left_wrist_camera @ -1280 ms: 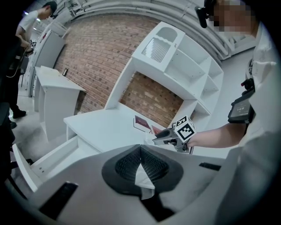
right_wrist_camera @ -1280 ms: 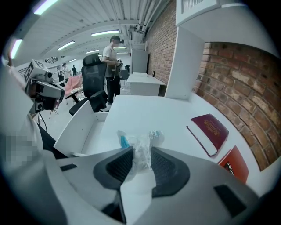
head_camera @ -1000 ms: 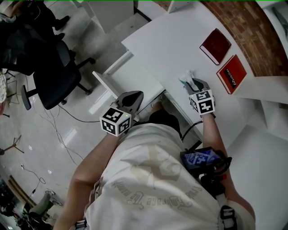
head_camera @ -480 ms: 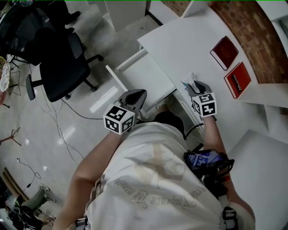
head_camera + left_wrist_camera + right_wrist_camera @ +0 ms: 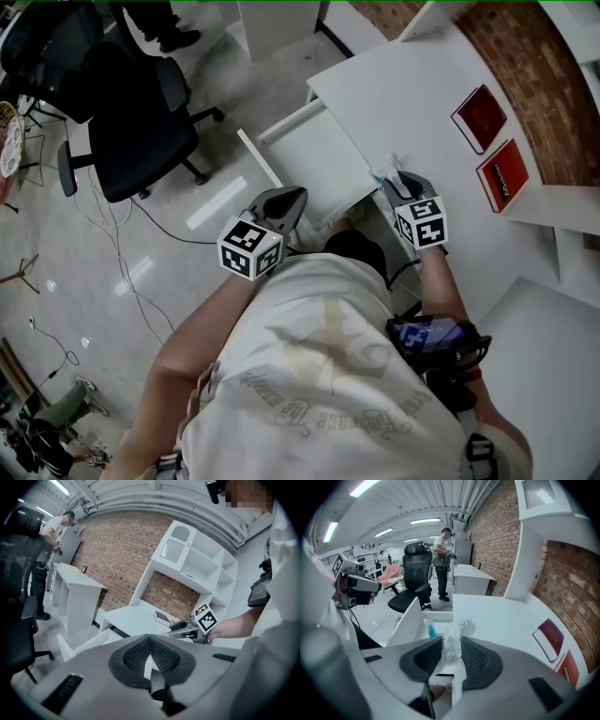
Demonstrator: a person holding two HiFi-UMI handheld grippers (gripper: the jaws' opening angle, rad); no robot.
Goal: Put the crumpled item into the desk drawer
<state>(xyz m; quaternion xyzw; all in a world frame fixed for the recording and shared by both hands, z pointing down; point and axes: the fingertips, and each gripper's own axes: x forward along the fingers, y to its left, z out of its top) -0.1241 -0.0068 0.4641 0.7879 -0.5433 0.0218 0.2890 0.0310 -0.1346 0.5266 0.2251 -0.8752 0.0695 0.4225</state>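
Note:
The crumpled item (image 5: pixel 451 637) is a clear plastic wrapper with a blue bit; my right gripper (image 5: pixel 451 652) is shut on it. In the head view the right gripper (image 5: pixel 397 180) holds the wrapper (image 5: pixel 384 172) at the front edge of the white desk (image 5: pixel 412 94), just right of the open drawer (image 5: pixel 319 150). The drawer (image 5: pixel 433 617) lies right ahead of the wrapper, its front panel standing to the left. My left gripper (image 5: pixel 284 201) hovers by the drawer's near front corner, its jaws together on nothing (image 5: pixel 150 638).
Two red books (image 5: pixel 482 105) (image 5: pixel 506 174) lie on the desk by the brick wall. A black office chair (image 5: pixel 131 122) stands on the floor left of the drawer, with cables nearby. A person (image 5: pixel 442 559) stands far off by another desk.
My right gripper has carried the wrapper left along the desk edge, closer to the open drawer. The left gripper has stayed shut and moved along with the body.

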